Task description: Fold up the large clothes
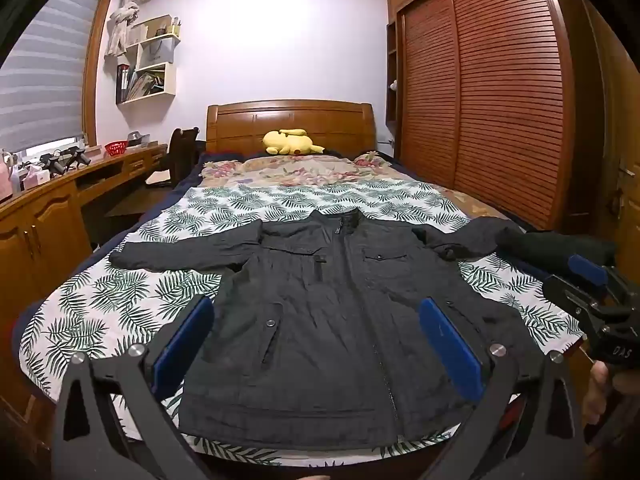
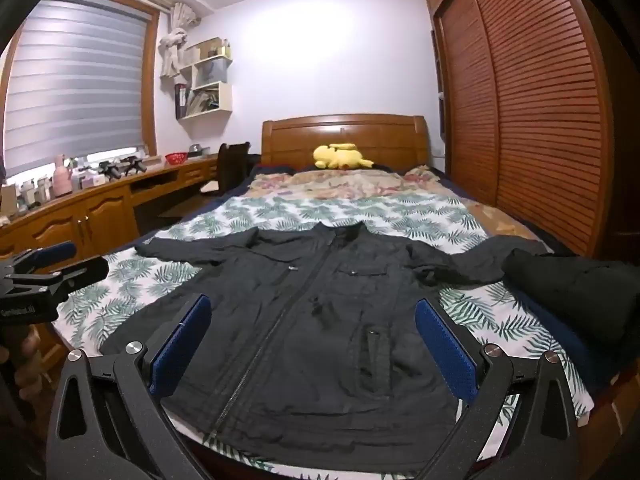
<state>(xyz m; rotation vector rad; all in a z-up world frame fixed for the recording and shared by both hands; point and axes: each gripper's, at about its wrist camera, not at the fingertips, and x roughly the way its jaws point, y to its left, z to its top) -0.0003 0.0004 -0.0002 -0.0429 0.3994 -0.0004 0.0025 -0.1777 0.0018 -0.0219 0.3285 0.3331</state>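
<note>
A black zip jacket [image 1: 332, 320] lies flat, front up, on the leaf-print bed cover [image 1: 100, 308], collar toward the headboard and both sleeves spread out sideways. It also shows in the right wrist view [image 2: 312, 320]. My left gripper [image 1: 316, 344] is open and empty, held above the jacket's hem near the foot of the bed. My right gripper [image 2: 316, 340] is open and empty, also above the hem, to the right of the left one. The right gripper shows at the right edge of the left wrist view [image 1: 588, 284]; the left gripper shows at the left edge of the right wrist view [image 2: 52, 264].
A folded dark garment [image 2: 576, 296] lies on the bed's right edge by the jacket's right sleeve. A yellow plush toy [image 1: 290, 142] sits at the wooden headboard. A wooden desk [image 1: 60, 200] runs along the left; a slatted wardrobe [image 1: 500, 100] stands on the right.
</note>
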